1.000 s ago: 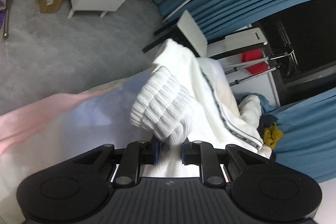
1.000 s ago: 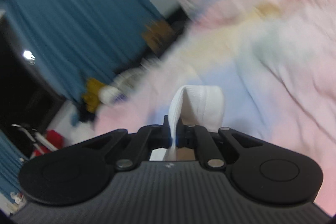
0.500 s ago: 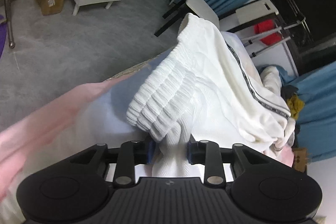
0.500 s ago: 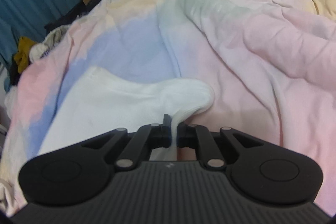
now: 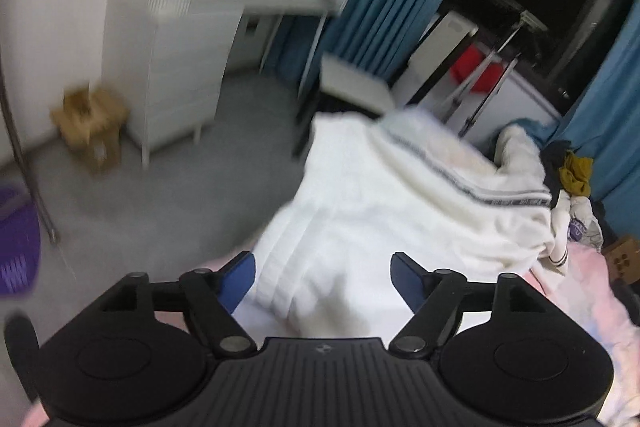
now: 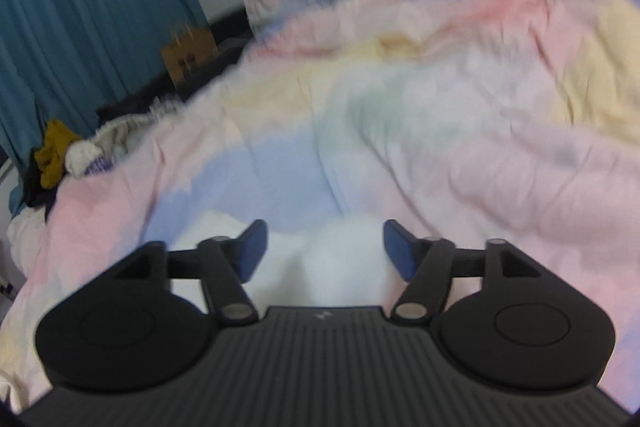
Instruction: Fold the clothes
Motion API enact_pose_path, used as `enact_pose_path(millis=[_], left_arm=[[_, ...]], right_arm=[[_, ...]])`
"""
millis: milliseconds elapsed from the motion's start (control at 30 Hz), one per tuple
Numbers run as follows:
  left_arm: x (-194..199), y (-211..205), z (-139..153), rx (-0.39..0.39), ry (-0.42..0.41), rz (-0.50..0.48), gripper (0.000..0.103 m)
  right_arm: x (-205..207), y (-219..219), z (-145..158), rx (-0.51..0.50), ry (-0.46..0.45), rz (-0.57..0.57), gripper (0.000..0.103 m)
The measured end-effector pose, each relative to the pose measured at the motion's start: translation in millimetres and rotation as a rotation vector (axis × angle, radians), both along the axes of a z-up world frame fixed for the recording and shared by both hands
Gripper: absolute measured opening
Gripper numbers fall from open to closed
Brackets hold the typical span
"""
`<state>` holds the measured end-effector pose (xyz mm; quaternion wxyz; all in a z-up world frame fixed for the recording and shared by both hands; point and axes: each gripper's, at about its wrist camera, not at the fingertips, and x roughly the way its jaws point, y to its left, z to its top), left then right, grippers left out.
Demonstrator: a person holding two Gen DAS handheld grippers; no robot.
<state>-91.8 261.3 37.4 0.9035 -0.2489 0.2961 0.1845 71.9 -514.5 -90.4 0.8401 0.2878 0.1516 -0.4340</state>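
Note:
A white garment (image 5: 384, 203) with a dark striped band lies in folds on the pastel bedspread (image 5: 588, 291) near the bed's edge. My left gripper (image 5: 323, 281) hovers over its ribbed end, jaws opening wide; the blue pads do not press the cloth lying between them. In the right wrist view another part of the white garment (image 6: 328, 263) lies on the bedspread (image 6: 400, 131). My right gripper (image 6: 323, 251) stands over it, jaws opening, pads clear of the fabric.
Beyond the bed's edge are grey floor, a white drawer unit (image 5: 176, 67), a cardboard box (image 5: 90, 131), a purple basket (image 5: 16, 247) and a chair (image 5: 352, 87). Blue curtains (image 6: 80, 19) hang behind. A heap of other clothes (image 6: 72, 151) lies at the bed's far corner.
Both grippers were shut on the white garment and have let go, their jaws now spread wide. The left gripper has rolled and lifted, and the cloth has dropped onto the bed.

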Motion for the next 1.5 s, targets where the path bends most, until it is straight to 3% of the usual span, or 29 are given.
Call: enact_pose_path(millis=[100, 300, 600, 800, 933, 1067, 1300, 1500], left_arm=[[8.8, -27.1, 18.2, 0.061, -0.044, -0.045, 0.080], [48.2, -109.2, 34.6, 0.161, -0.102, -0.190, 0.082], [112.5, -238.0, 23.4, 0.254, -0.152, -0.401, 0.084], [160.0, -287.8, -5.8, 0.273, -0.169, -0.441, 0.085], [192.8, -298.4, -27.3, 0.266, -0.158, -0.408, 0.085], [215.1, -275.5, -53.7, 0.229, -0.130, -0.415, 0.085], [245.1, -246.0, -92.0, 0.286, -0.082, -0.409, 0.085], [268.4, -218.3, -120.6, 0.211, -0.079, -0.373, 0.085]], right_arm=[[0.8, 19.3, 19.3, -0.100, -0.024, 0.048, 0.077], [12.2, 65.0, 47.8, -0.231, -0.054, 0.278, 0.077], [3.4, 131.0, 84.0, -0.239, -0.236, 0.627, 0.077], [16.3, 158.8, 76.6, -0.203, -0.217, 0.831, 0.077], [27.0, 177.3, 66.6, -0.172, -0.203, 0.935, 0.077], [53.0, 204.1, 57.8, -0.174, -0.183, 1.054, 0.077], [165.5, 264.9, 36.4, -0.110, -0.094, 1.255, 0.077], [257.5, 333.2, 11.0, -0.519, 0.159, 1.398, 0.077]])
